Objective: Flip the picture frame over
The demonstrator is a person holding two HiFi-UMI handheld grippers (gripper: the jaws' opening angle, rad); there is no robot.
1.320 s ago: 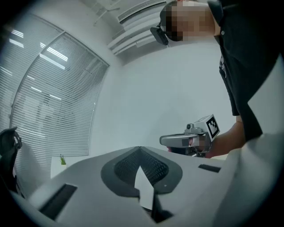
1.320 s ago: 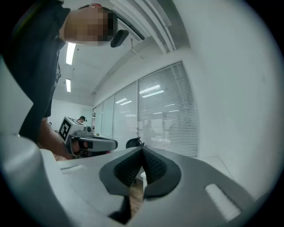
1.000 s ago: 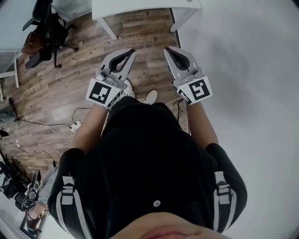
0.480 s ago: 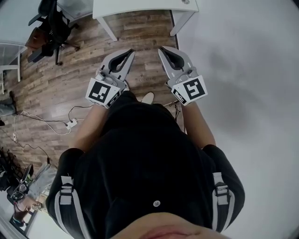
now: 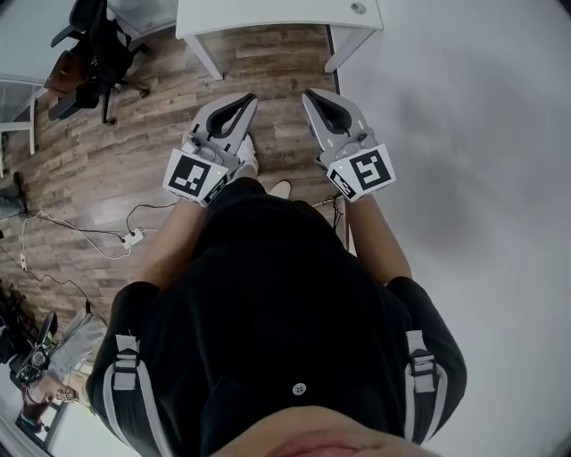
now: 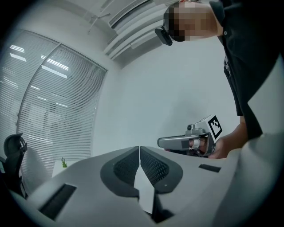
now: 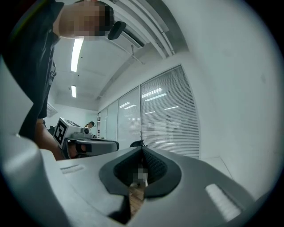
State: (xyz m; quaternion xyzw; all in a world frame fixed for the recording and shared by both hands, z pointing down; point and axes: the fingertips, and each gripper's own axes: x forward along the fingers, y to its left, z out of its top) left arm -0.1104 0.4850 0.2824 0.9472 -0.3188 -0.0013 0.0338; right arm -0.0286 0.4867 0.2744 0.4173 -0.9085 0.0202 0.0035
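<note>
No picture frame shows in any view. In the head view my left gripper (image 5: 252, 96) and right gripper (image 5: 306, 92) are held side by side in front of the person's body, above the wooden floor, pointing level toward a white table (image 5: 268, 13). Both are shut with nothing between the jaws. The left gripper view shows its own jaws (image 6: 139, 147) pressed together, with the right gripper (image 6: 184, 142) beside them. In the right gripper view its jaws (image 7: 142, 148) are likewise together, the left gripper (image 7: 88, 145) at their left.
A pale wall (image 5: 464, 107) runs along the right. At the far left stand a black office chair (image 5: 94, 54) and another desk. Cables and a power strip (image 5: 134, 238) lie on the floor at left. Window blinds (image 6: 49, 111) fill the left gripper view's background.
Both grippers stay shut and empty. The right one has drifted slightly left toward the other. The person's feet and the floor beneath have shifted a little in the head view.
</note>
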